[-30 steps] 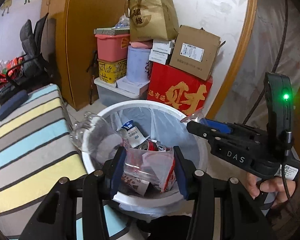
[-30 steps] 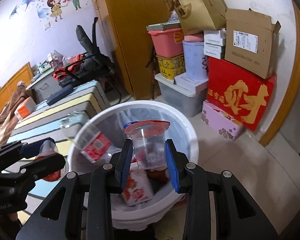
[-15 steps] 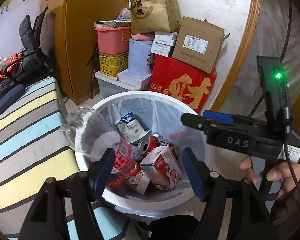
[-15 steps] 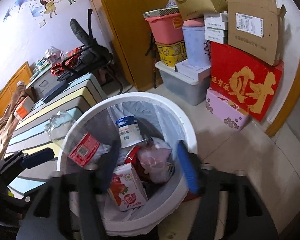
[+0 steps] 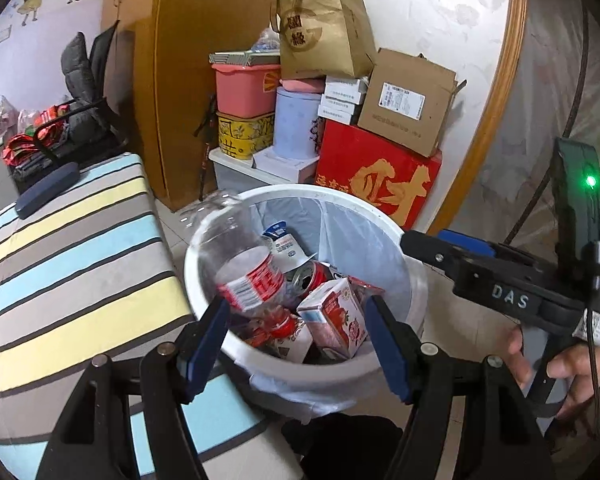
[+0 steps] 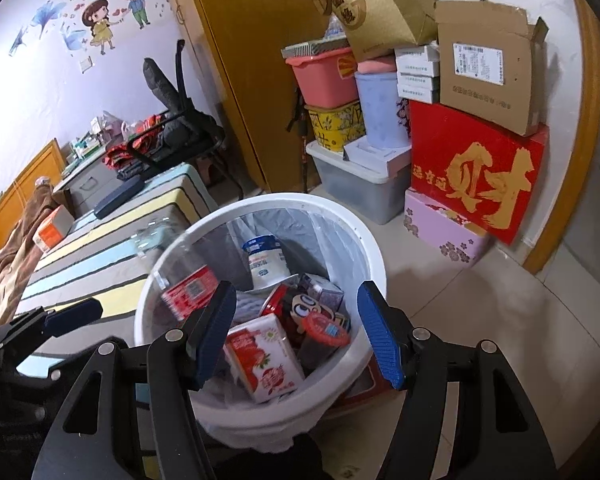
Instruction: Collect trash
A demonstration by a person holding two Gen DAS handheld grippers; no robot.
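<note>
Blue pads: the left gripper [image 5: 296,338] stands wide open with nothing between its fingers, poised over the near rim of the bin [image 5: 414,276].
Right gripper [image 6: 298,330]: also spread wide and empty, above the near side of the same bin; in the left view it shows at the right edge, held by a hand [image 5: 560,364].
Bottle [image 5: 240,256]: clear plastic with a red label, leaning on the bin's left rim, neck up and outside the rim, base down among the trash. Judged light, springy and slick; a grip around the labelled middle would hold best, and a hard squeeze would buckle it.
Carton [image 6: 264,358]: red and white drink box with strawberries, lying tilted at the near side of the bin, close under both grippers. Likely light and stiff at the corners; best taken across its flat faces.
Cup [image 6: 320,330]: clear plastic with a red foil lid, on its side just right of the carton. Thin walls, probably easy to crush.
Can [image 5: 310,278]: red, in the middle of the heap, partly buried.
Yogurt pot [image 6: 266,262]: white and blue, upright against the far wall of the liner.
Bed [image 5: 72,248]: striped cover, touching the bin's left side.
Progress: by the look of it the trash is mostly in; the bottle is only half settled.
</note>
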